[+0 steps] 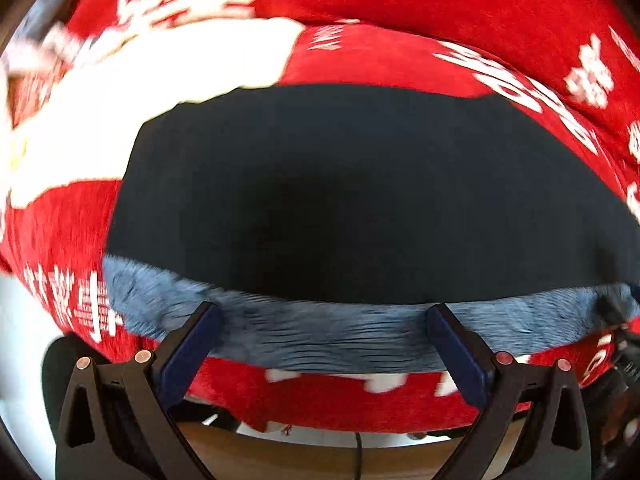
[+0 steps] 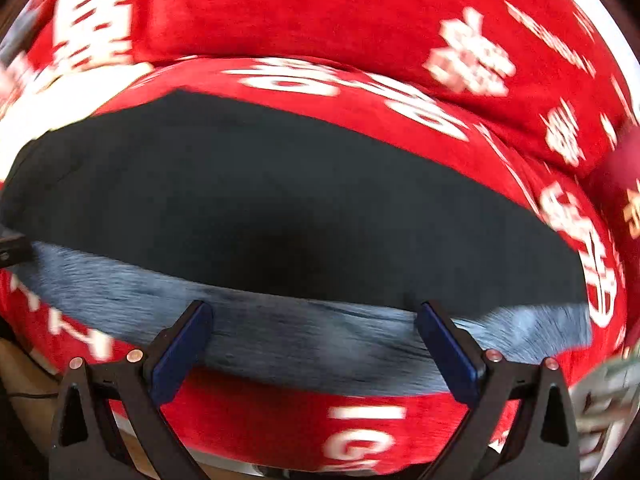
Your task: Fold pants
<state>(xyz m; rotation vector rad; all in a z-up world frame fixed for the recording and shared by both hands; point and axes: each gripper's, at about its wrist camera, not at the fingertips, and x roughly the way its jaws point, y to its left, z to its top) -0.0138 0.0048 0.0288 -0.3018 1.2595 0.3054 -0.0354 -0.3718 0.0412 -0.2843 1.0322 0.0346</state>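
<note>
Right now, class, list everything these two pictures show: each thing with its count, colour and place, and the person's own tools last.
Pants: one, dark navy with a fuzzy blue-grey near edge, spread flat on the blanket.
Blanket: one, red with white lettering, under the pants.
Cable: one, dark, below the blanket's near edge.
Left tool: one, black with blue fingers, open, at the pants' near edge.
Right tool: one, black with blue fingers, open, at the same edge.

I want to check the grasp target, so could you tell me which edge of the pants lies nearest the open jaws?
The fuzzy grey-blue edge of the dark pants, the only edge showing pale lining, lies nearest the jaws.
</note>
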